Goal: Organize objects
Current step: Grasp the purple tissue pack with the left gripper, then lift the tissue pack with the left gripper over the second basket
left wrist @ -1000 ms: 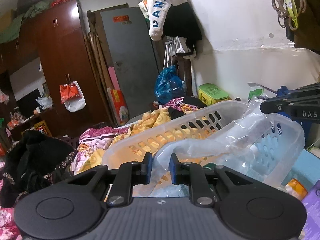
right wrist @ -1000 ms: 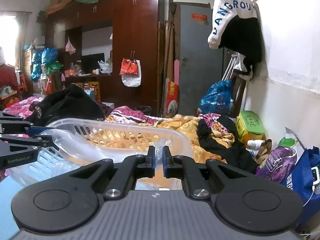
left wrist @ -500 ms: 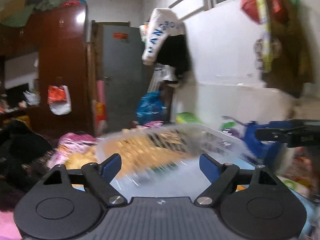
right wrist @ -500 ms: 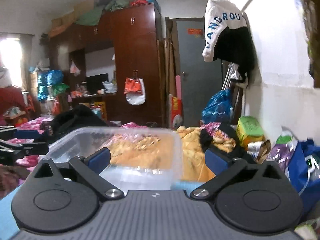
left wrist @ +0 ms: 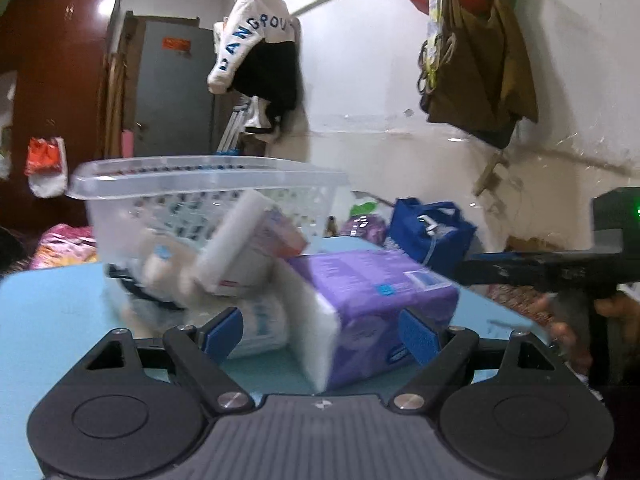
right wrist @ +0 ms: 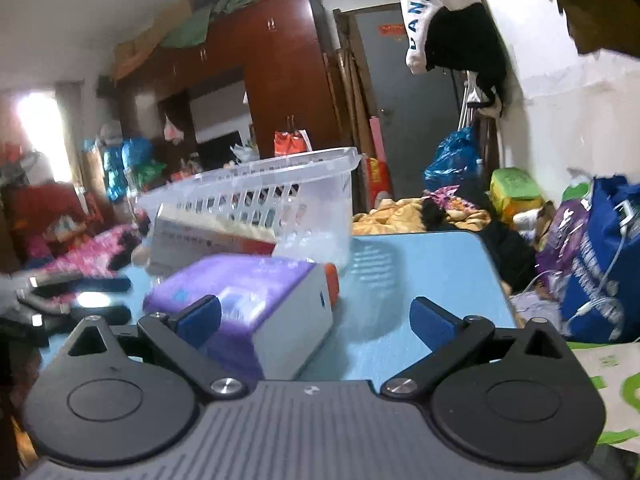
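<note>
basket (left wrist: 208,178) unlabelled; hung garment (left wrist: 256,46) reads "angrou" (pack print blurred)

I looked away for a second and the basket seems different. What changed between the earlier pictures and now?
Both claws, left and right, were shut on the raised basket's rim; they let go and now stand open, holding nothing. The basket sits tipped on the blue table, with boxes and a purple pack spilled beside it. The room behind looks unchanged.
</note>
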Motion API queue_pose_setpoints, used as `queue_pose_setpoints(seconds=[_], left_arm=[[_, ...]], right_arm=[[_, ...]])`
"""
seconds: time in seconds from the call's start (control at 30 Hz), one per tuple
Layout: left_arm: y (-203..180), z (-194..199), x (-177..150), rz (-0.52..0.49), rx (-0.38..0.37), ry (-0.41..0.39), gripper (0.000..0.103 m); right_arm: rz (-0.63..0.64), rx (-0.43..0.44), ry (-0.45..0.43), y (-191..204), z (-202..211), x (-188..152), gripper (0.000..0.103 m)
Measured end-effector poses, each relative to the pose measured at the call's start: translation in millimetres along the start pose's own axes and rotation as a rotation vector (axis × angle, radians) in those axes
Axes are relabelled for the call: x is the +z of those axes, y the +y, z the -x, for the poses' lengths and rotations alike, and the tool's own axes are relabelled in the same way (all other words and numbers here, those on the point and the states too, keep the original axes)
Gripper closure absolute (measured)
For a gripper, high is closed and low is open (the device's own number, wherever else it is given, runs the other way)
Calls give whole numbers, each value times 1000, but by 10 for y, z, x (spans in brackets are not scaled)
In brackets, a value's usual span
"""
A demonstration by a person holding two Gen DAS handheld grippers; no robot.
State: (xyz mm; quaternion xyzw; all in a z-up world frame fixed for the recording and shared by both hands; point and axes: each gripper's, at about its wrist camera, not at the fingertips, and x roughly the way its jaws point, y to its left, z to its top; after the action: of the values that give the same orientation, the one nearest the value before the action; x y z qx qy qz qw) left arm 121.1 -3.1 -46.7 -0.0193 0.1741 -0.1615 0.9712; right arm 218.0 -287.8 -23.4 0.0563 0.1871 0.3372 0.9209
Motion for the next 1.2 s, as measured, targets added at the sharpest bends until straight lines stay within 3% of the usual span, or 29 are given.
queue_pose_setpoints(seconds=[0.13, 0.27, 0.47, 0.53, 0.87, 1.2], left_arm=[[-91, -120, -64, -35, -11, 29, 18], [-117, -178, -105, -41, -23, 42, 22], [-95, -239, -132, -31, -48, 61, 38], [-118, -236, -141, -39, -43, 55, 39], [-330, -191, -192, -140, 17, -15, 41], [-429, 67, -167, -166, 16, -112, 41]], right_arm=[[7, 38, 36, 6, -114, -32, 2], [4, 77, 77, 37, -232, -41, 13], [-2, 161, 109, 71, -194, -169, 26], [13, 168, 103, 119, -149, -201, 31], [90, 125, 36, 279, -1, -258, 36], [151, 115, -44, 475, 203, -182, 38]])
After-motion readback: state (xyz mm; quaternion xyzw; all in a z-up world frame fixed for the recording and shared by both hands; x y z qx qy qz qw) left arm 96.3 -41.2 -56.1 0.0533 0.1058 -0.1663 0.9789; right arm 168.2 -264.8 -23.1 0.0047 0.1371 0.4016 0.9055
